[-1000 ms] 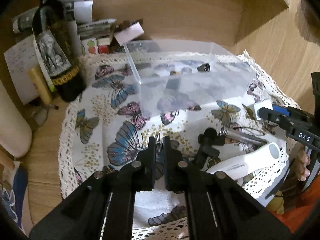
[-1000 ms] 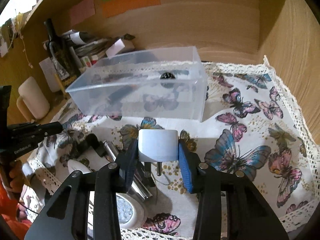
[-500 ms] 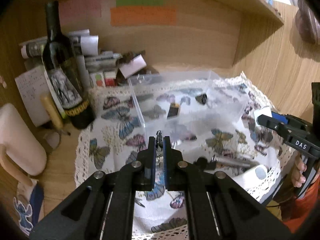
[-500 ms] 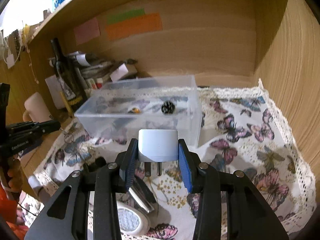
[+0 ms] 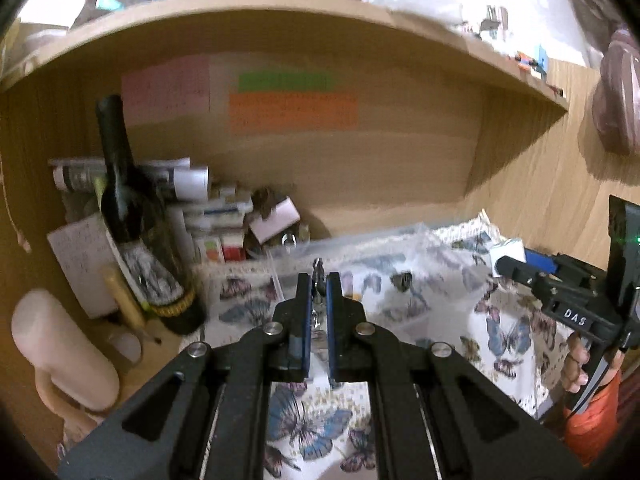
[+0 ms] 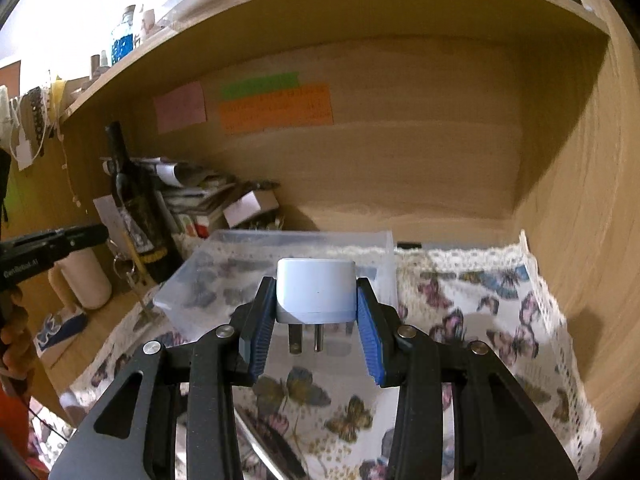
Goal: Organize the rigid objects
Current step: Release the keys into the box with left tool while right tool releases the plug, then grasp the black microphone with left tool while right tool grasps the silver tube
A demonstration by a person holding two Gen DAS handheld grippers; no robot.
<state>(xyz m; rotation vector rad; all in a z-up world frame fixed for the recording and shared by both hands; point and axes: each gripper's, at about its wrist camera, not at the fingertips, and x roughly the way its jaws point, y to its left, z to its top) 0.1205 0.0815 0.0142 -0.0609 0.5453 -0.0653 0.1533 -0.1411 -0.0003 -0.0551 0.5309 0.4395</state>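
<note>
My right gripper (image 6: pixel 316 300) is shut on a white plug adapter (image 6: pixel 315 291), prongs pointing down, held above the butterfly cloth (image 6: pixel 460 320) just in front of the clear plastic box (image 6: pixel 224 280). My left gripper (image 5: pixel 318 284) is shut on a small metal object (image 5: pixel 317 276), apparently a key ring, and is raised in front of the same box (image 5: pixel 380 248). The box holds a small dark object (image 5: pixel 401 279). The right gripper with the adapter (image 5: pixel 507 254) shows at the right of the left wrist view.
A dark wine bottle (image 5: pixel 136 232) stands left of the box, with papers and small boxes (image 5: pixel 224 216) behind. A cream cylinder (image 5: pixel 60 344) lies at the far left. Wooden walls and a shelf (image 6: pixel 360 12) enclose the desk.
Both grippers have lifted up from the cloth with their objects. The tools lying on the cloth have dropped out of view and the shelf above has come into view.
</note>
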